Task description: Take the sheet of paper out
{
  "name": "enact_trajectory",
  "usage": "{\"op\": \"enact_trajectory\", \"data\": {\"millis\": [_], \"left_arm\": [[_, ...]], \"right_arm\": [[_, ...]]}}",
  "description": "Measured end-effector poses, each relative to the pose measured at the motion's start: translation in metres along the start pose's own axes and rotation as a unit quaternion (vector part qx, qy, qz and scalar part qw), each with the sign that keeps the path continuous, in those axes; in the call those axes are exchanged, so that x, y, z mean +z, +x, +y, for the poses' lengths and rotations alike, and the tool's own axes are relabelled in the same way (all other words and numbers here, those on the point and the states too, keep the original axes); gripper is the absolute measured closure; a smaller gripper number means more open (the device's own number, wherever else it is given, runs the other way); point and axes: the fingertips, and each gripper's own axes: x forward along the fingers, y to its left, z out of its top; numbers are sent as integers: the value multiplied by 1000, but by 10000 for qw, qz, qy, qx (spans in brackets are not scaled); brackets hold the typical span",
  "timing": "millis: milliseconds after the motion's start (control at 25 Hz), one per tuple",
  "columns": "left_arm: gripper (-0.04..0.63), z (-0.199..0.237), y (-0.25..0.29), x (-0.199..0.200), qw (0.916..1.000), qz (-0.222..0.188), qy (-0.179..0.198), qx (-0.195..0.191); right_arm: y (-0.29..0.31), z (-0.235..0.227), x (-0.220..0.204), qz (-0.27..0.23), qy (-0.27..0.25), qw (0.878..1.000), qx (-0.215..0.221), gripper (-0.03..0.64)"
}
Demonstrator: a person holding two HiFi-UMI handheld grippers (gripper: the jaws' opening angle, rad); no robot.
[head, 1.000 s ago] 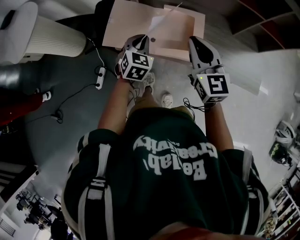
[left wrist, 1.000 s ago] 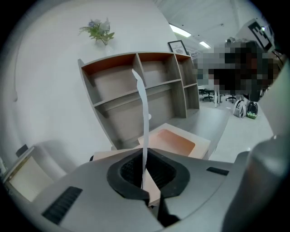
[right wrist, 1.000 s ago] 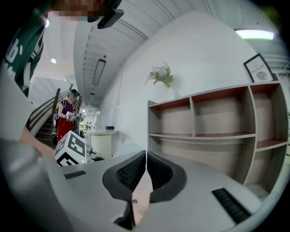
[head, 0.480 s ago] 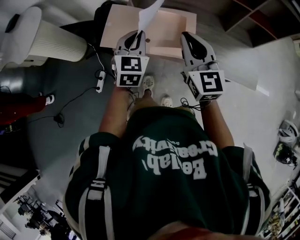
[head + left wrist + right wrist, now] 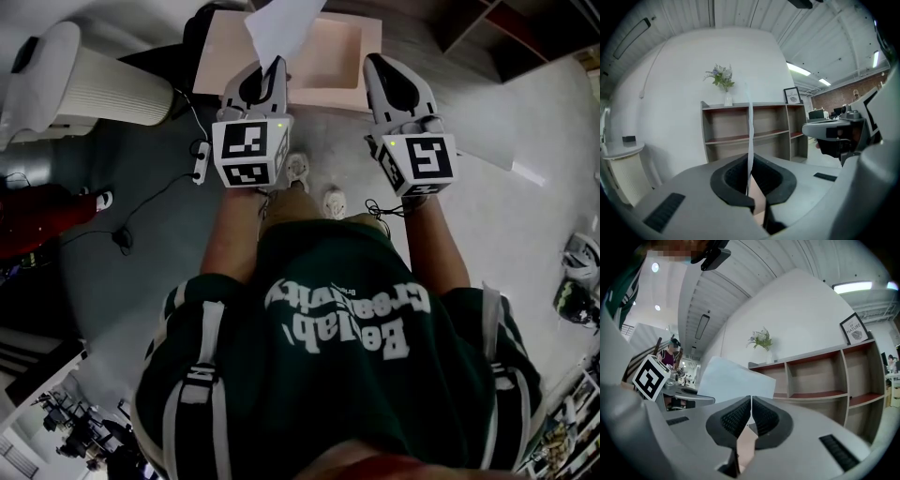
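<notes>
The left gripper (image 5: 271,69) is holding the sheet of paper (image 5: 281,25), with its jaws squeezing shut on the bottom edge. The sheet is standing up in the air above the pink folder (image 5: 333,58), which is lying down below. The sheet is looking clear of the folder, so I am judging the taking-out step as nearly done. The next move is likely calling for carrying the sheet away gently, without bending or dropping it. The right gripper (image 5: 382,67) is waiting beside, its jaws closed on nothing. The left gripper view is showing the sheet only as 1 thin line, edge-on. The right gripper view is showing its wide flat face. Only the head view is showing the folder.
</notes>
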Motion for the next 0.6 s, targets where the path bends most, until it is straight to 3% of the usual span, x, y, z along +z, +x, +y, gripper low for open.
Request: {"op": "enact_trajectory", "data": {"millis": [600], "left_arm": [[577, 21, -23, 12, 9991, -394, -74, -119]], "right_arm": [[10, 8, -3, 170, -30, 9995, -251, 581]]}}
